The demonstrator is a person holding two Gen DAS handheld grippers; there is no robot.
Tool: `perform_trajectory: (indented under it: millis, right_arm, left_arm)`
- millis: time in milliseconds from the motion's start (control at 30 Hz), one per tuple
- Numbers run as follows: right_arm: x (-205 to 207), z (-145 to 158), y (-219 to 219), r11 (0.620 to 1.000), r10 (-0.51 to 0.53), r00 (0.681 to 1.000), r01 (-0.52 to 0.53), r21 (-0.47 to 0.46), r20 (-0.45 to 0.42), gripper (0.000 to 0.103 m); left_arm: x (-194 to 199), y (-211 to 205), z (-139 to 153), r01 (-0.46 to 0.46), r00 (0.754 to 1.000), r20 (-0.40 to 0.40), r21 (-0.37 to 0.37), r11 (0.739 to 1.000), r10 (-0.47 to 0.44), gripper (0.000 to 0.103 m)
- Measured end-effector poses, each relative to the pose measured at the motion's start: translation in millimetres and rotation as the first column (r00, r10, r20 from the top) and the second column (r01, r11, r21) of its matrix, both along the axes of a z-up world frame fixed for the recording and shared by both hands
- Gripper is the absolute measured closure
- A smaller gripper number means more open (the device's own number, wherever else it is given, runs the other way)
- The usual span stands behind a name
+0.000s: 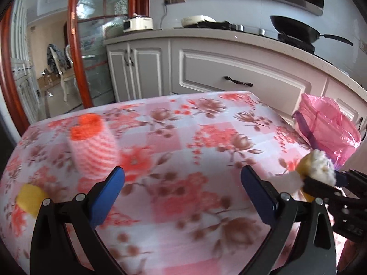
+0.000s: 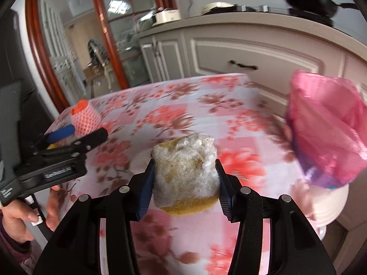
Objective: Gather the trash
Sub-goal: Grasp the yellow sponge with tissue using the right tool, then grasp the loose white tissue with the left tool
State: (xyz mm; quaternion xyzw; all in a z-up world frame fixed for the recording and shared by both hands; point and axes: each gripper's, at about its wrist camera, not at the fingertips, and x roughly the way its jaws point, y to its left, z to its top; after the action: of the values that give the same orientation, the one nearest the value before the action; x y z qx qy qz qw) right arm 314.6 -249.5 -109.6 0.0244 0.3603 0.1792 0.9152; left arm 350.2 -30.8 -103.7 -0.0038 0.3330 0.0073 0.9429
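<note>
Floral cloth in pink and red covers the table (image 1: 183, 137). Nearest in the right wrist view, a worn sponge (image 2: 185, 174) is clamped between the right gripper (image 2: 184, 183) fingers. The left gripper (image 1: 182, 178) fingers are spread with nothing between them. A yellow scrap (image 1: 28, 198) is shown only by the left view. Beyond, a pink bag (image 2: 325, 128) is seen at the table's right edge, contents hidden, with grey cabinets (image 1: 240, 68) behind.

Home kitchen, grey cabinets (image 1: 240, 68), wok (image 1: 296, 28) on stove, floral-clothed table (image 1: 183, 137)

Grey cabinets (image 1: 240, 68), wood-framed door (image 1: 78, 45).
</note>
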Motion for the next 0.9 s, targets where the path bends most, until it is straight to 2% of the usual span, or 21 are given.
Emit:
perform_trajectory:
  millis: [133,233,333,400,533,667,900]
  right_arm:
    - [-4.0,-8.0,-22.1,0.999,-0.017,0.999,0.019,0.039,-0.048,0.055]
    - [-12.6,-14.7,-31.0,0.999,-0.024,0.998,0.025,0.027,-0.061,0.055]
    - [-23.4,-21.5,-43.9,0.999,-0.033,0.996,0.036,0.036,-0.080,0.055]
    - [-30.2,-25.0,-49.4,0.998,-0.038,0.995,0.042,0.039,-0.090,0.055]
    - [-42.5,-25.9,-57.7,0.998,-0.043,0.995,0.047,0.050,-0.094,0.055]
    - [-54.9,-22.6,-69.0,0.996,-0.055,0.995,0.060,0.060,-0.087,0.055]
    - [-75.1,-20.2,-92.2,0.993,-0.098,0.992,0.102,0.062,-0.076,0.055]
  left_arm:
    - [-0.3,-27.8,-3.0,0.041,0.999,0.007,-0.009,0.999,-0.041,0.005]
    - [-5.2,-47.2,-3.0,0.099,0.995,0.012,-0.017,0.995,-0.099,0.005]
    - [-5.8,-74.5,-7.0,0.165,0.986,-0.004,0.018,0.986,-0.165,0.005]
    - [-2.8,-87.3,-13.1,0.178,0.984,-0.027,0.057,0.982,-0.177,0.005]
    - [2.2,-103.6,-23.4,0.210,0.975,-0.089,0.062,0.976,-0.204,0.005]
    - [0.9,-118.9,-29.9,0.244,0.967,-0.106,0.141,0.959,-0.231,0.005]
    - [1.6,-128.4,-28.4,0.268,0.960,-0.111,0.093,0.959,-0.257,0.005]
